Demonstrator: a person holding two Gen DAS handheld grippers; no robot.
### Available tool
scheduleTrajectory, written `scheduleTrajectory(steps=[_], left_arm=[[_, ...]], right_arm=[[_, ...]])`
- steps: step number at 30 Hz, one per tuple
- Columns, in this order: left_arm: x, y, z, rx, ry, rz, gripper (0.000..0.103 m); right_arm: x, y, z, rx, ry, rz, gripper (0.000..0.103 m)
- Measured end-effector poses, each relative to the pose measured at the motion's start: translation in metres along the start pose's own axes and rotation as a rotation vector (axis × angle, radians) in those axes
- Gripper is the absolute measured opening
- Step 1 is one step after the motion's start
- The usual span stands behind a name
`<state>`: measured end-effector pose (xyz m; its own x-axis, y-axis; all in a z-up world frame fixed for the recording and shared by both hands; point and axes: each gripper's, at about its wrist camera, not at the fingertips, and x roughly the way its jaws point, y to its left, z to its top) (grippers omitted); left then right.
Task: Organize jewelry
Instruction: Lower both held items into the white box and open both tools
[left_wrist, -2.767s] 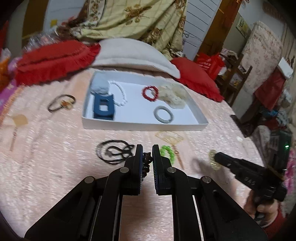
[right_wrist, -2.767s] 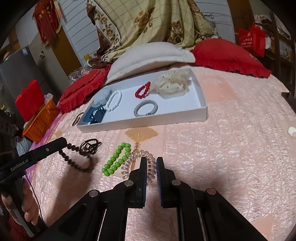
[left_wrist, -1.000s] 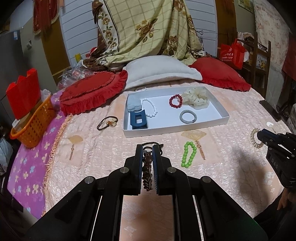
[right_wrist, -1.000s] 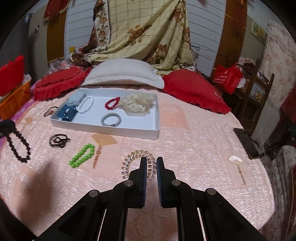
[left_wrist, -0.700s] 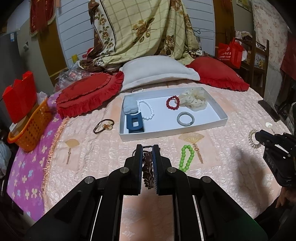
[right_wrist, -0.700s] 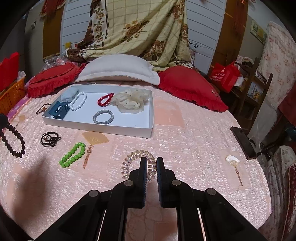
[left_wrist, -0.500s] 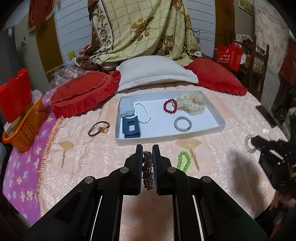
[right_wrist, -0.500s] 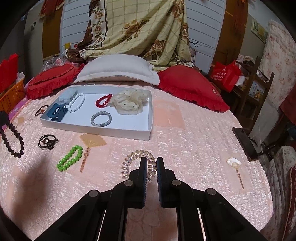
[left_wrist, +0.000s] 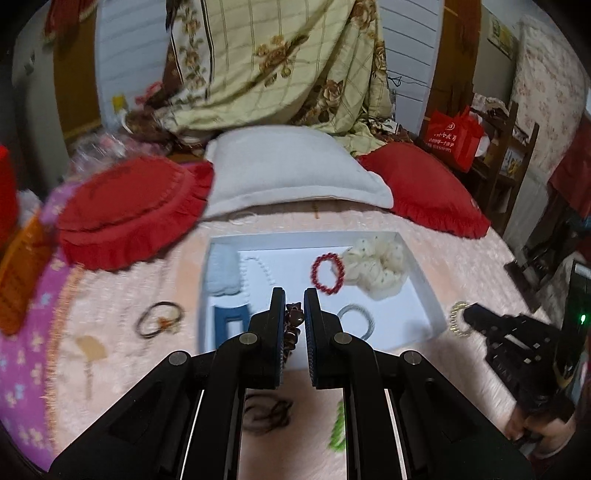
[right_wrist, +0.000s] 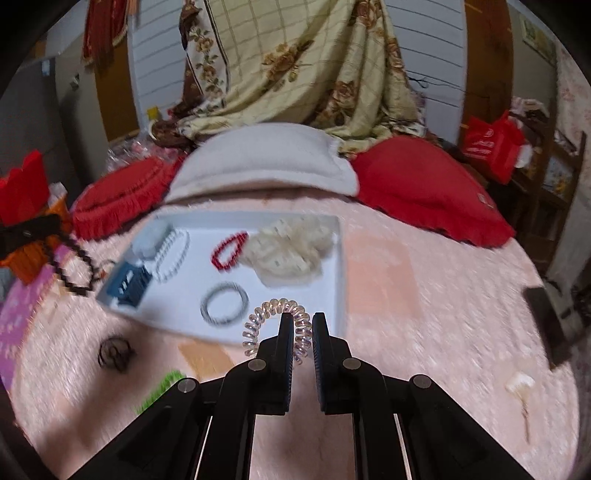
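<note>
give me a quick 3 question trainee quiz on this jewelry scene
1. True or false: the left gripper jaws pinch a dark beaded bracelet.
2. What does the right gripper hold? A) green bracelet B) clear spiral hair tie C) red bracelet
3. Which green item lies on the bedspread, outside the white tray?

Key
1. True
2. B, the spiral hair tie
3. The green bead bracelet

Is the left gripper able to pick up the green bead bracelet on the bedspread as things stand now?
Probably not yet: the left gripper is shut on the dark bead bracelet and hangs over the white tray. The green bead bracelet lies uncovered below.
</note>
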<state>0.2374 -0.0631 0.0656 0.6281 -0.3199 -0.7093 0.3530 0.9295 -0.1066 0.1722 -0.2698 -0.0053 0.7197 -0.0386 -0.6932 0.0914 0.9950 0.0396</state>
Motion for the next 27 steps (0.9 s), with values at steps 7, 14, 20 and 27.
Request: scheduleTrajectory(steps=[7, 14, 20, 27], left_arm=[[0.082, 0.003, 0.003, -0.077, 0.15, -0.064, 0.009], [0.127, 0.008, -0.015, -0.111, 0.22, -0.042, 0.009], [0.146, 0.016, -0.023, -0.14, 0.267, -0.048, 0.01], [0.134, 0.02, -0.022, -0.172, 0.264, -0.16, 0.037]], right_arm=[[0.064, -0.01, 0.017, 0.091, 0.087, 0.165, 0.009], [0.111, -0.025, 0.014, 0.163, 0.165, 0.168, 0.009], [0.131, -0.027, 0.013, 0.171, 0.206, 0.147, 0.009], [0.133, -0.031, 0.011, 0.204, 0.219, 0.156, 0.022]])
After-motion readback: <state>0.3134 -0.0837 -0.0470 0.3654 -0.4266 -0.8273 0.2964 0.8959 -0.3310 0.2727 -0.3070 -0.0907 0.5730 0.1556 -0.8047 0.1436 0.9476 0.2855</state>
